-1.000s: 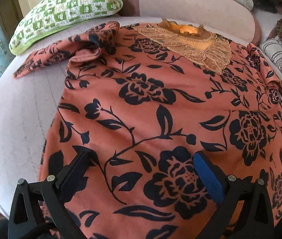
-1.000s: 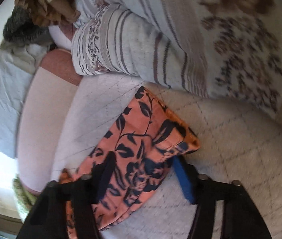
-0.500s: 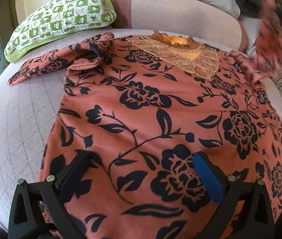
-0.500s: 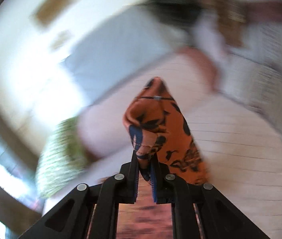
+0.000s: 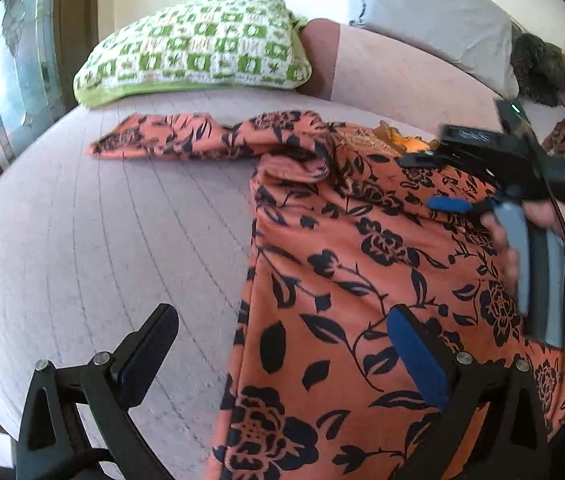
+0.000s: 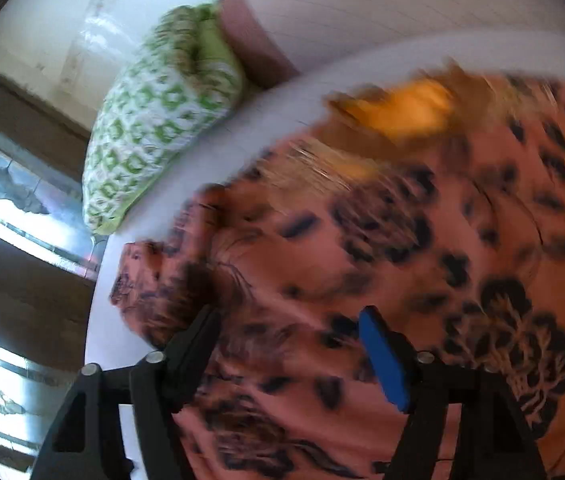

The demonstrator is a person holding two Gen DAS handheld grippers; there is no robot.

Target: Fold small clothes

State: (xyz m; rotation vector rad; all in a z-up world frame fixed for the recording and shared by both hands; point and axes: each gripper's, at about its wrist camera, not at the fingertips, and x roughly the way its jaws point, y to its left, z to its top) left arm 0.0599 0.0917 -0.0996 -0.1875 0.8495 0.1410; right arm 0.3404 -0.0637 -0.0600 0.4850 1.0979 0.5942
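- Orange floral top [image 5: 362,280] lies flat on the bed [image 5: 122,240], filling the frame's lower right.
- Right gripper [image 6: 286,356] fingers are opening, empty; left gripper [image 5: 282,356] fingers are released.
- Step, likely: sleeve just folded in. Next: the upper-left sleeve [image 5: 170,140].

Daylight is pouring in from the window [image 5: 10,92] at the left, washing the wall behind the green checked pillow [image 5: 198,48] to near white. The left wrist view is staying fairly sharp, with soft shadows under the floral top [image 5: 362,280]. The right wrist view is smearing heavily (the top's pattern is streaking), and glare is blowing out its panes. Both fisheye frames are bending and darkening at the rims.
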